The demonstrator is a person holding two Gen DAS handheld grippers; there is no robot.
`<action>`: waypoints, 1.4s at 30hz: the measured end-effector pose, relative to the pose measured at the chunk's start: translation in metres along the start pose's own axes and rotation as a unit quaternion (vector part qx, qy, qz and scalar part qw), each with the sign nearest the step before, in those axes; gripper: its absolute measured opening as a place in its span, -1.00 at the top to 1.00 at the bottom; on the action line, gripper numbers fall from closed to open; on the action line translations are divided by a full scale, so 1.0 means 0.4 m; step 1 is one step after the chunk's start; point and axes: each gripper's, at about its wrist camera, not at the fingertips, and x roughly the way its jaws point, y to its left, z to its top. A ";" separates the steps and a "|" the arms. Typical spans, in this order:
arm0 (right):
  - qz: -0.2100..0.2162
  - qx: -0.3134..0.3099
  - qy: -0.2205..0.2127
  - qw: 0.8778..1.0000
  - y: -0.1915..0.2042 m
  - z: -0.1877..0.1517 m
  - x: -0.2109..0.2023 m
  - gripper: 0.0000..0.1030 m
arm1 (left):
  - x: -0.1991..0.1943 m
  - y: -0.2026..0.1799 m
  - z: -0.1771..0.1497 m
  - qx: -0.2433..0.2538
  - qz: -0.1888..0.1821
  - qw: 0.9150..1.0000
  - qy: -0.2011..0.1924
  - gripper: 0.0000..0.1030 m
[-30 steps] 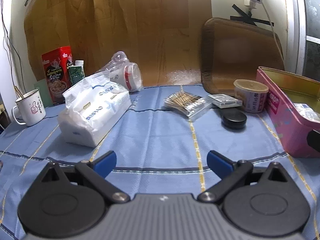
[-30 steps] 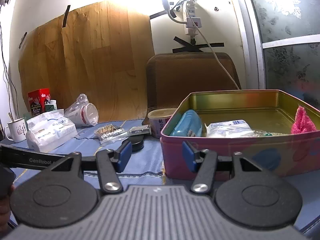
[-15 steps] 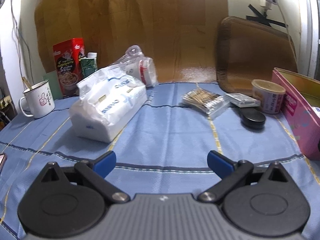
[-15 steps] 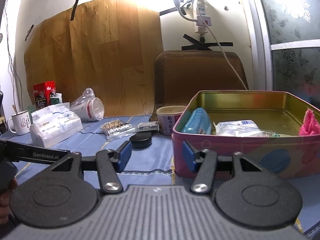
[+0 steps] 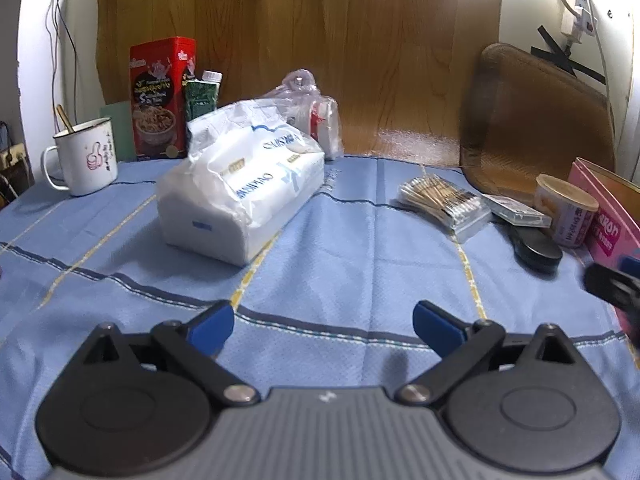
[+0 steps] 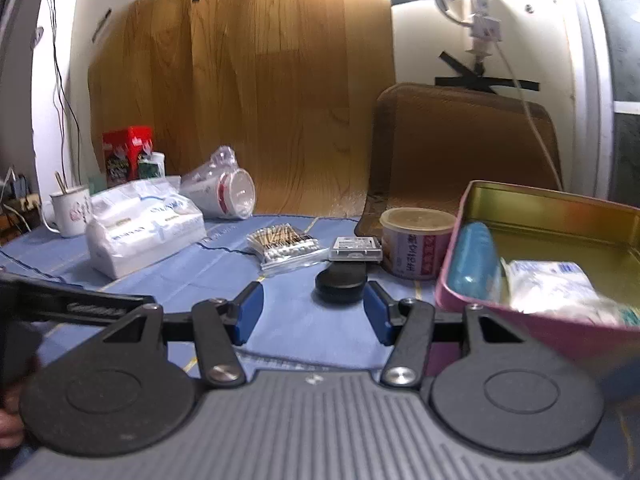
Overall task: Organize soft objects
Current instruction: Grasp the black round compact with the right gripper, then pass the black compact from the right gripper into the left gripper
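One soft pack of tissues point(image 5: 244, 196), white paper in a crinkled clear plastic wrap with blue letters, lies left of centre in the left wrist view, on the blue woven tablecloth point(image 5: 344, 264) with yellow and dark stripes. In the right wrist view, one pink metal tin point(image 6: 552, 320) with a gold inside stands at the right edge. It holds one smaller white wrapped pack point(image 6: 552, 288) and one light blue rounded thing point(image 6: 472, 264) that leans on its left wall.

Between the tissue pack and the tin there are one clear bag of cotton swabs point(image 6: 284, 246), one small flat clear box point(image 6: 355, 249), one black round lid-like disc point(image 6: 341, 283) and one short round tub point(image 6: 416, 242) with a beige lid. Behind the tissue pack I count one white enamel mug point(image 5: 86, 156), one red carton point(image 5: 160, 96), one small green carton point(image 5: 201, 98) and one bag of stacked cups point(image 6: 220, 194).

The left gripper point(image 5: 322, 326) has its blue pads wide apart, with only cloth between them. The right gripper point(image 6: 313, 316) stands about half open and holds nothing; the black disc shows just beyond its tips, not touched.
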 end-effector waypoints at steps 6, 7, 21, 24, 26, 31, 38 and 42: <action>-0.041 -0.042 0.046 0.997 0.024 0.035 0.142 -0.07 | -0.007 -0.020 -0.004 0.024 -0.002 1.000 -0.019 -0.90; -0.040 -0.038 0.058 0.997 0.023 0.044 0.163 -0.07 | -0.008 -0.018 -0.004 0.023 -0.005 1.000 -0.019 -0.90; -0.047 -0.028 0.120 0.991 0.006 0.044 0.249 0.00 | -0.007 0.006 -0.001 -0.003 -0.023 1.000 -0.018 -0.90; 0.015 -0.041 0.120 0.992 0.038 0.022 0.194 0.00 | -0.003 0.010 0.000 -0.007 -0.027 1.000 -0.013 -0.88; 0.059 -0.082 0.111 0.989 0.077 0.000 0.146 0.00 | -0.001 0.012 -0.001 -0.010 -0.029 0.999 -0.010 -0.85; 0.136 -0.132 0.097 0.977 0.127 -0.050 0.027 -0.01 | 0.001 0.016 -0.002 -0.014 -0.040 0.999 -0.002 -0.84; 0.126 -0.119 0.095 0.980 0.115 -0.066 -0.015 -0.32 | 0.004 0.011 -0.005 -0.008 -0.045 0.999 0.006 -0.84; 0.128 -0.081 0.105 0.983 0.089 -0.068 -0.009 -0.32 | 0.006 0.007 -0.005 -0.002 -0.046 0.999 0.010 -0.84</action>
